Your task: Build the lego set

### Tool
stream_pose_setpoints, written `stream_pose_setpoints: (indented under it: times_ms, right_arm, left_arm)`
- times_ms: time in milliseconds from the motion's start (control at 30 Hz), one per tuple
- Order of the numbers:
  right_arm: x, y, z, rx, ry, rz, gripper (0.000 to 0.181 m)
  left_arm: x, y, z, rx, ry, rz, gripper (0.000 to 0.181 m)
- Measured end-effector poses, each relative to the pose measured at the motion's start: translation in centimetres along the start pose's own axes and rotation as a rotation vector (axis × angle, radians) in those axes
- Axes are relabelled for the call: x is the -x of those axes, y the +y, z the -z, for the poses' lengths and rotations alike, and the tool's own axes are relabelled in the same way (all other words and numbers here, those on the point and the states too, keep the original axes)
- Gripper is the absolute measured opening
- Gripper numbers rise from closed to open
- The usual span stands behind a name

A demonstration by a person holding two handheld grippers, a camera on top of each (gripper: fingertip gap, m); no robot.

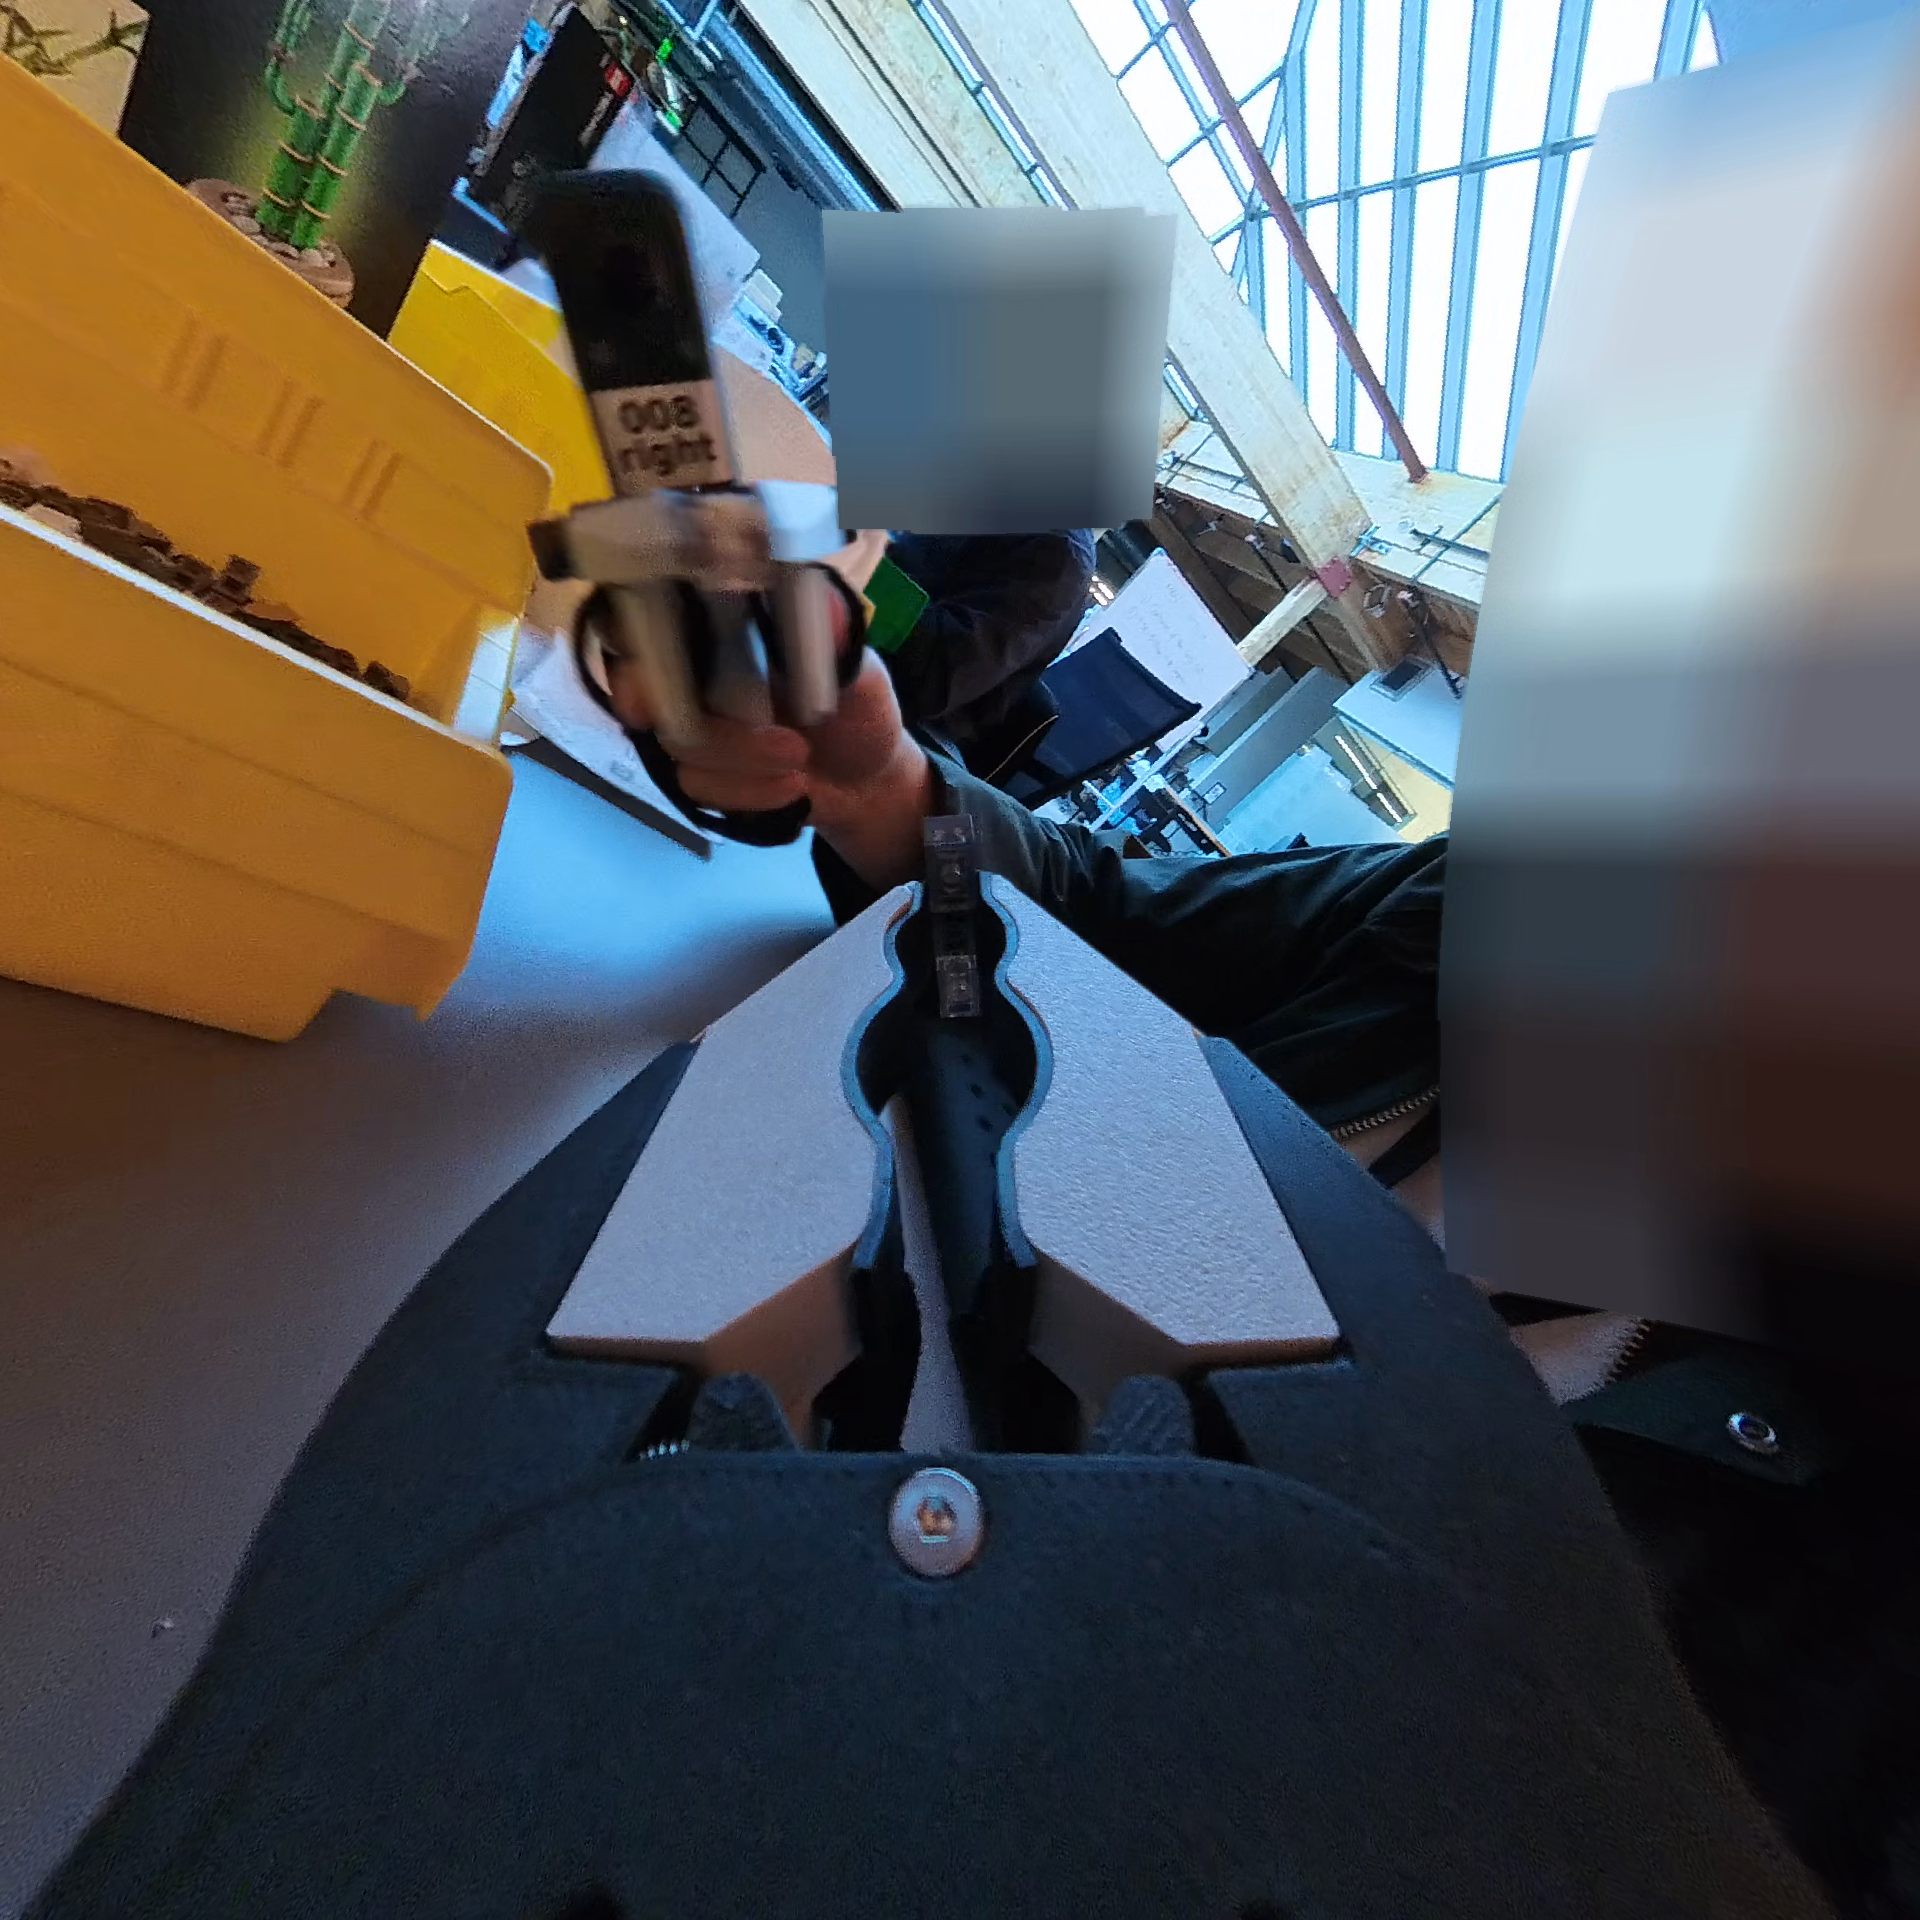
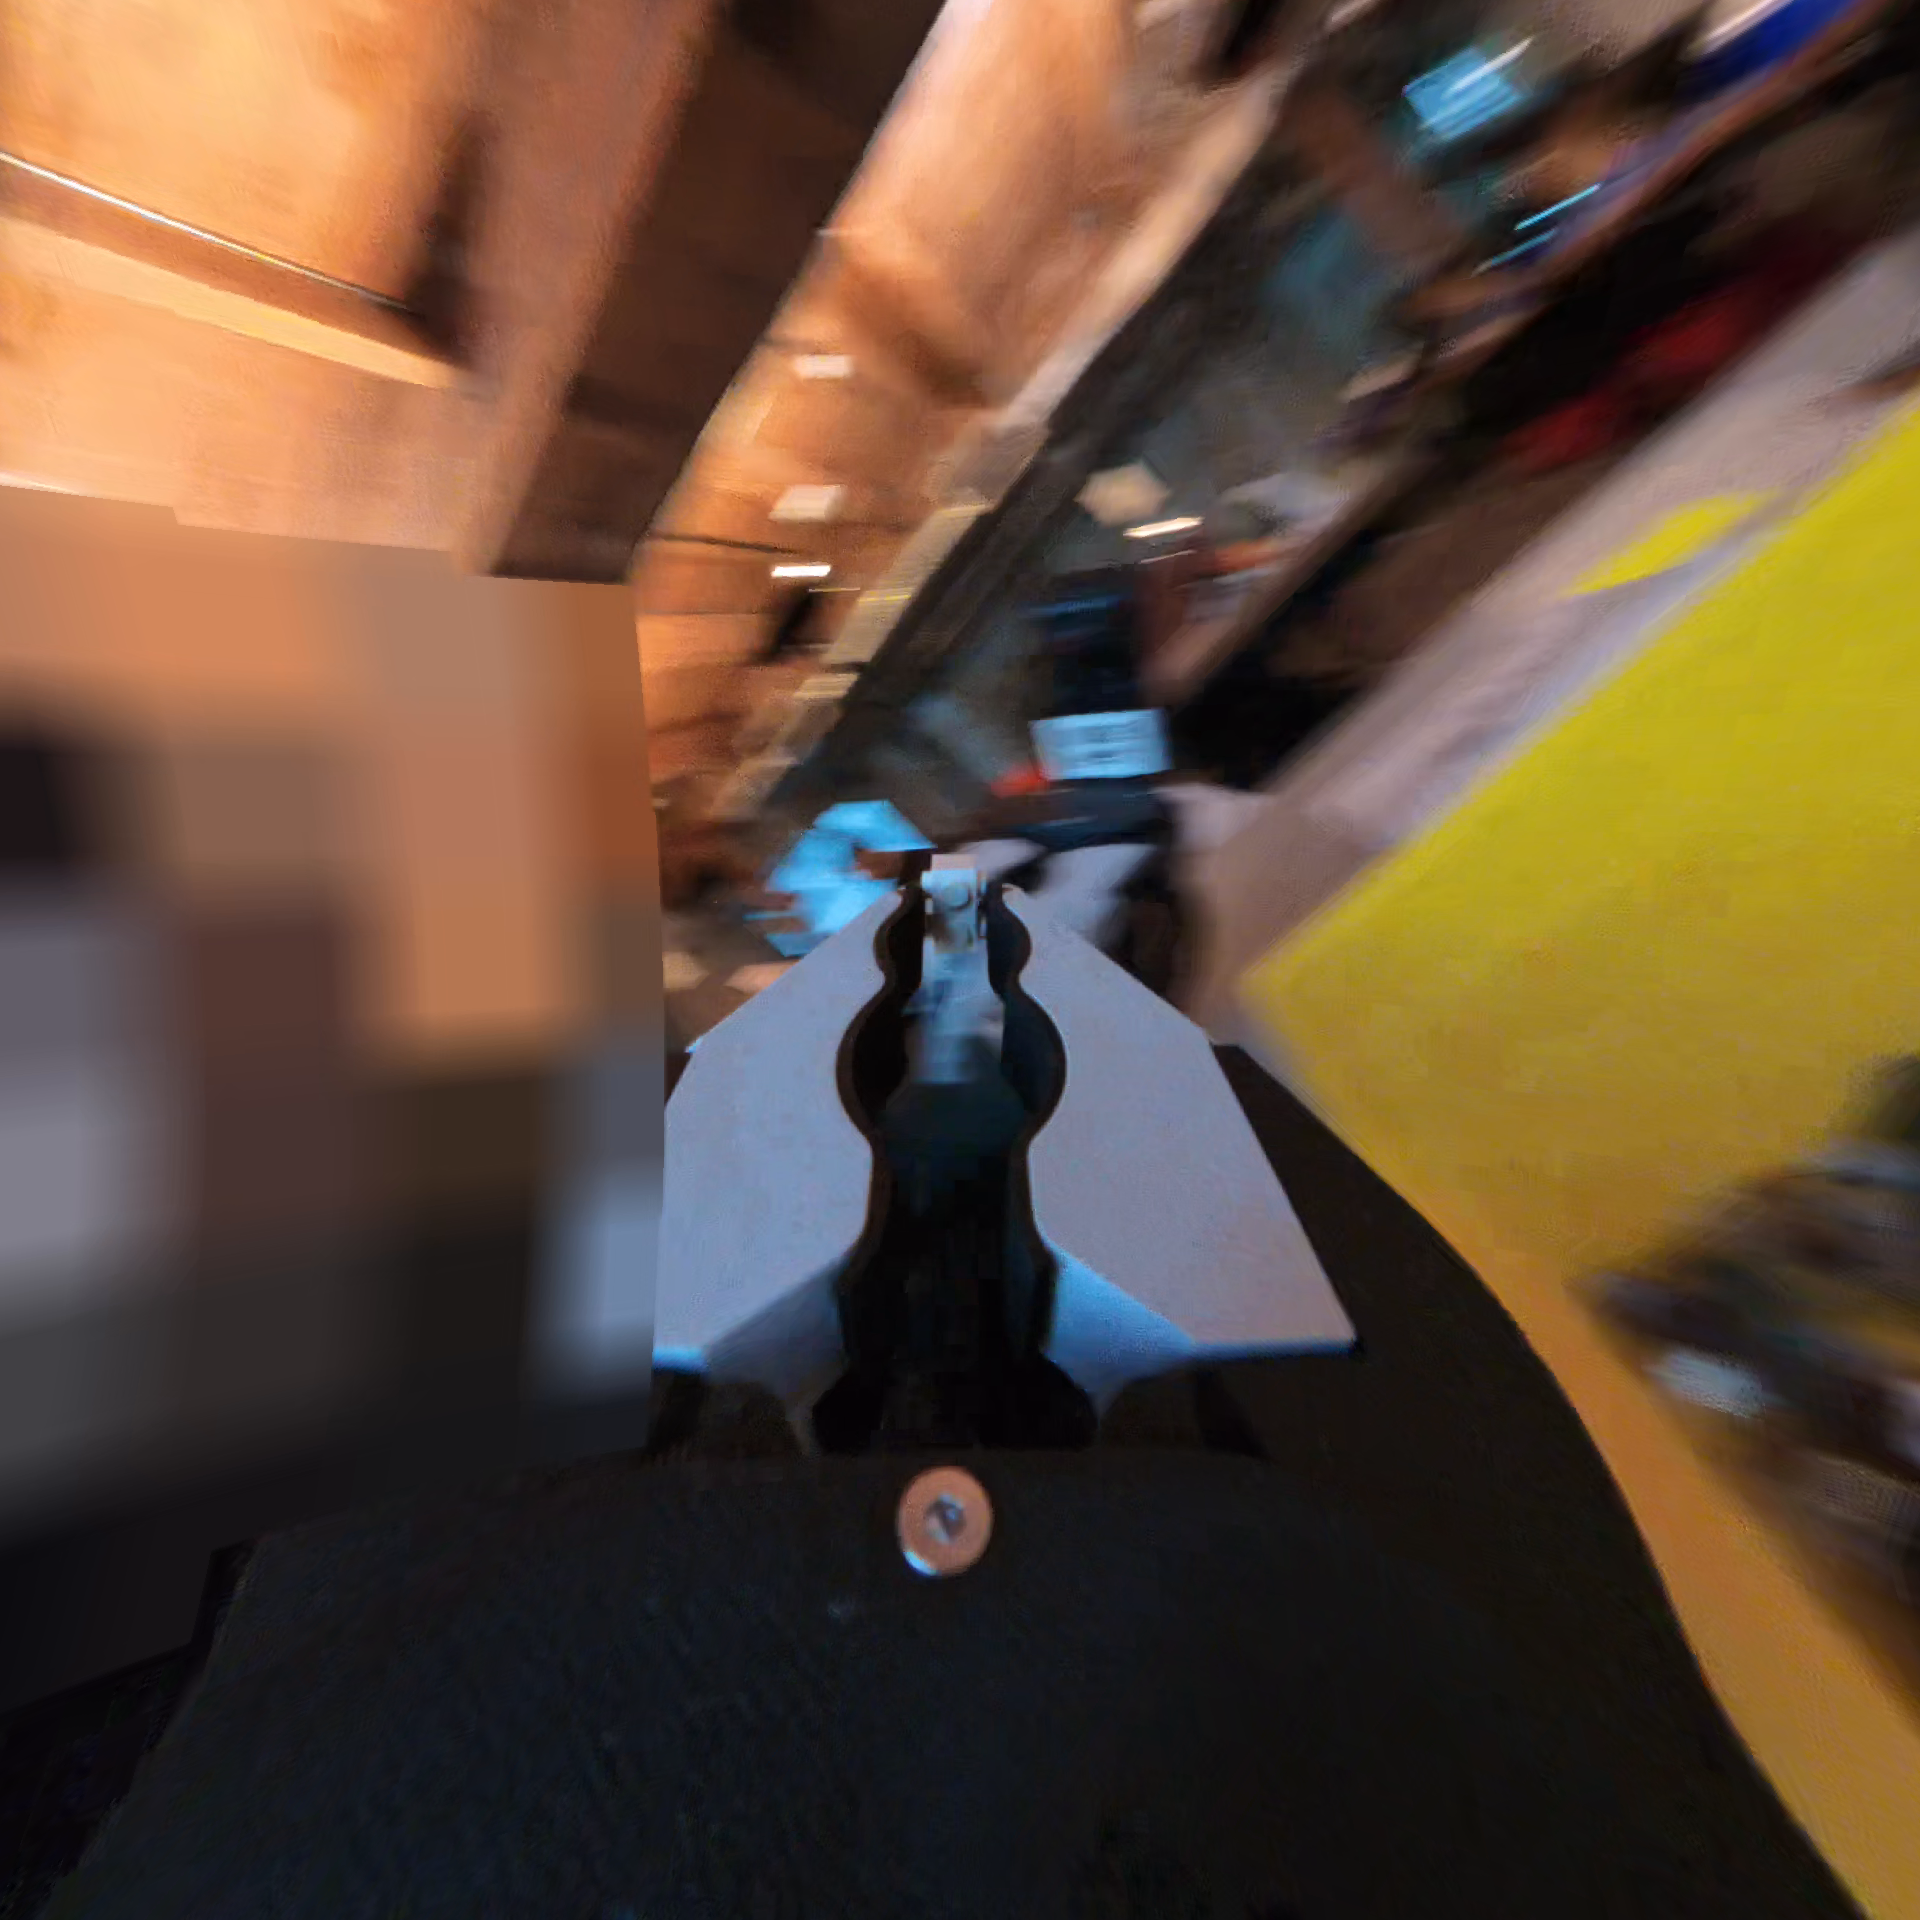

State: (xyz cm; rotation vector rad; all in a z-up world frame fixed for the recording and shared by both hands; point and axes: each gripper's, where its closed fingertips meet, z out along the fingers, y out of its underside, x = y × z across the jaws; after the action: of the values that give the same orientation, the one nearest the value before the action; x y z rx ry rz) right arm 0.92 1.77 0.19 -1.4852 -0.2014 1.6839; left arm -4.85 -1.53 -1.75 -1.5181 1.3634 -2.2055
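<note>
Lego strip (image 1: pixel 954 914) clamped in left tongs (image 1: pixel 951 904), apparently off table (image 1: pixel 260 1195).

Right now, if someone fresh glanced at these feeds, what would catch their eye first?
Probably the yellow bins stacked on the left of the left wrist view, the nearer one holding brown pieces. Next, the left tool at centre, pinching a small clear piece. The right wrist view is motion-blurred, with its tool shut on a pale piece.

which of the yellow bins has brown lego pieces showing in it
The nearest yellow bin, lowest left in the left wrist view; brown pieces show along its rim.
</note>
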Motion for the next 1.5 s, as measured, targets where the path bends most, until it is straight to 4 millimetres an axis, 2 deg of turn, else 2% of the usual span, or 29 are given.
stream_pose_setpoints:
  times_ms: [33,67,100,200,267,433,500,600,733,800,867,933,1233,1500]
  right_arm:
    - [-2.7,-0.9,0.9,-0.027,0.205,0.094,0.015]
    - [-4.9,-2.3,2.2,-0.074,0.392,0.17,0.04]
    - [-5.3,-3.6,3.2,-0.122,0.472,0.244,0.053]
    - [-4.2,-5.2,4.3,-0.176,0.533,0.346,0.053]
    - [-3.1,-4.4,3.3,-0.152,0.485,0.382,0.049]
    - [-0.6,2.4,-2.4,0.082,0.165,0.156,0.038]
    - [-0.9,4.5,-3.4,0.172,0.153,0.131,0.03]
    - [-1.8,6.1,-3.8,0.258,0.199,0.17,0.021]
    - [-1.7,6.5,-3.8,0.278,0.174,0.134,0.004]
    - [-1.5,6.2,-3.8,0.264,0.161,0.116,0.004]
    - [-1.2,5.8,-3.6,0.254,0.145,0.097,0.004]
    - [-1.3,5.6,-3.4,0.243,0.146,0.095,0.004]
    - [-1.4,5.6,-3.4,0.243,0.147,0.086,0.005]
    - [-1.6,5.6,-3.5,0.238,0.158,0.085,0.005]
  left_arm:
    - [0.3,0.0,0.0,0.001,-0.016,-0.002,0.005]
    - [0.6,0.1,0.0,0.006,-0.033,-0.003,0.005]
    - [0.8,0.2,0.1,0.008,-0.046,-0.005,0.006]
    - [1.1,0.1,0.2,0.005,-0.068,0.001,0.005]
    - [1.6,0.5,0.2,0.032,-0.104,-0.01,0.006]
    - [2.9,1.8,-0.2,0.121,-0.203,-0.053,0.006]
    - [2.9,2.0,-0.4,0.127,-0.208,-0.056,0.006]
    - [2.9,2.2,-0.6,0.141,-0.206,-0.053,0.006]
    - [2.7,2.5,-0.8,0.156,-0.202,-0.065,0.006]
    - [2.5,2.0,-0.7,0.128,-0.189,-0.068,0.006]
    - [2.4,1.3,-0.3,0.089,-0.19,-0.077,0.014]
    - [2.3,0.9,0.2,0.076,-0.198,-0.099,0.009]
    - [2.3,0.8,0.1,0.064,-0.191,-0.114,0.004]
    - [2.7,0.8,0.3,0.056,-0.201,-0.09,0.011]
